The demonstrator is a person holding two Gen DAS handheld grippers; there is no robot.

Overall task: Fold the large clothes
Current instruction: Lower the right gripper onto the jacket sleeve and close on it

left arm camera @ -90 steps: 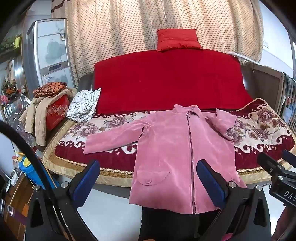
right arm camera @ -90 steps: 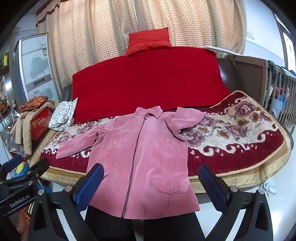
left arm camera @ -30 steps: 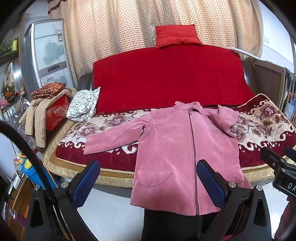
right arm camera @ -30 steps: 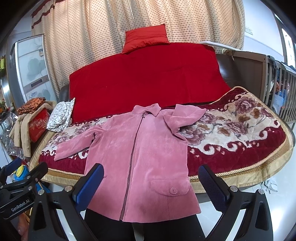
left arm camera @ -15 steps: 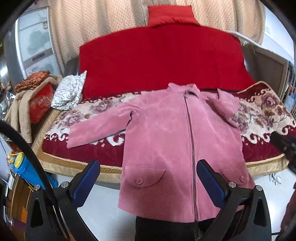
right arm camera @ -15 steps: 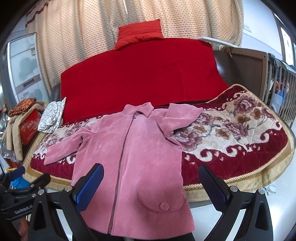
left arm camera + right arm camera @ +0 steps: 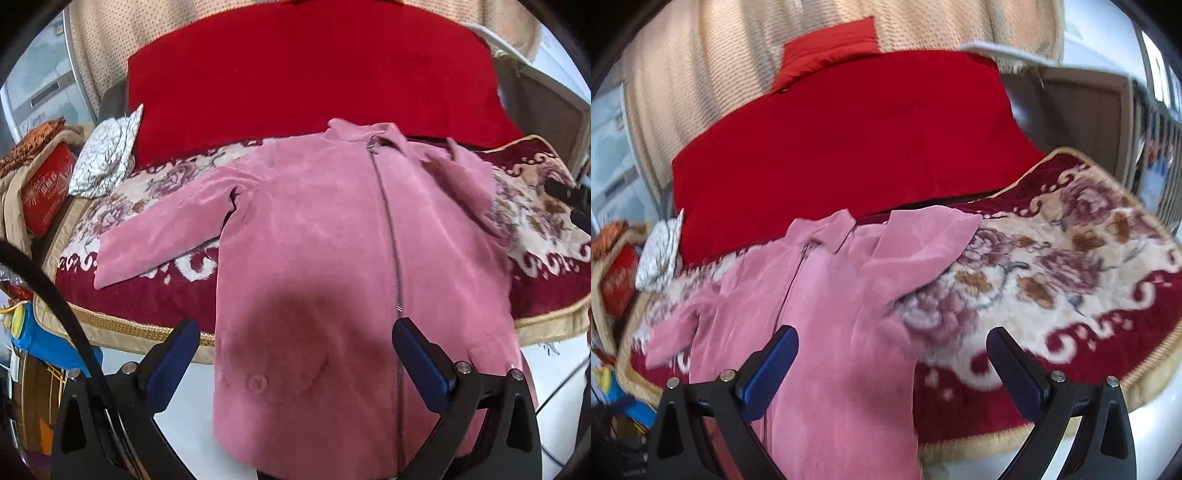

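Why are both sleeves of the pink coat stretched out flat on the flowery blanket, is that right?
Not quite. Only one sleeve of the pink coat lies stretched out on the flowery blanket. The other sleeve is already folded in over the coat's front, as the right wrist view shows.

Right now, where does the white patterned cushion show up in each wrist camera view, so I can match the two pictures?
Left wrist view: the white patterned cushion sits upper left, against the left end of the red sofa cover.
Right wrist view: the cushion is at the far left edge, mid-height, blurred.
Shared landmark: the pink jacket's collar.
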